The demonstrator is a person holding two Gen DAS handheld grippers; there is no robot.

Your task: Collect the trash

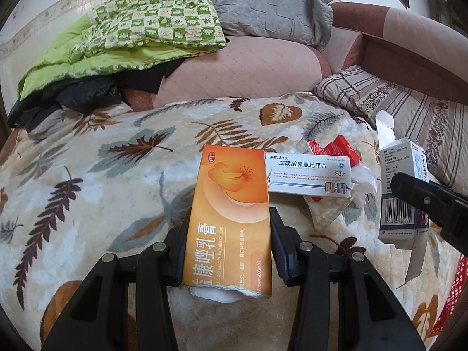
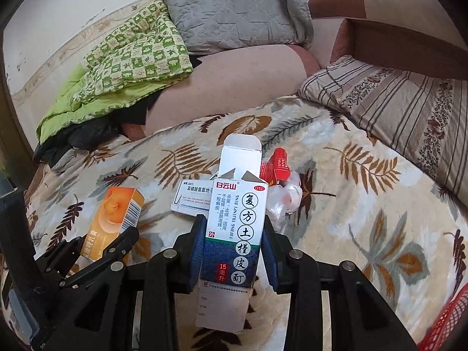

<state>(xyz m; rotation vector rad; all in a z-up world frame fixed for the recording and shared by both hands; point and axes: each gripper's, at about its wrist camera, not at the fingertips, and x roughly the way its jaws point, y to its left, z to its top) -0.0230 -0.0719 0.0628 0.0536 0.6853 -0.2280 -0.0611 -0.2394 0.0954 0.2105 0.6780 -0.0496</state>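
Between the left fingers (image 1: pixel 187 242) sits a clamped orange box (image 1: pixel 231 204); right fingers (image 2: pixel 197 251) grip a white carton (image 2: pixel 234 234), apparently empty.

On the leaf-patterned plush blanket (image 1: pixel 102 181), we find the flat white tablet box (image 1: pixel 308 175) lying before the crumpled red carton (image 1: pixel 336 149).

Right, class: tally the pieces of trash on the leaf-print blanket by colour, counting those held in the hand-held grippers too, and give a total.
Orange box: 1
White-and-blue boxes: 2, the flat one and the opened one
Red carton: 1
Clear plastic wrap: 1
Total: 5
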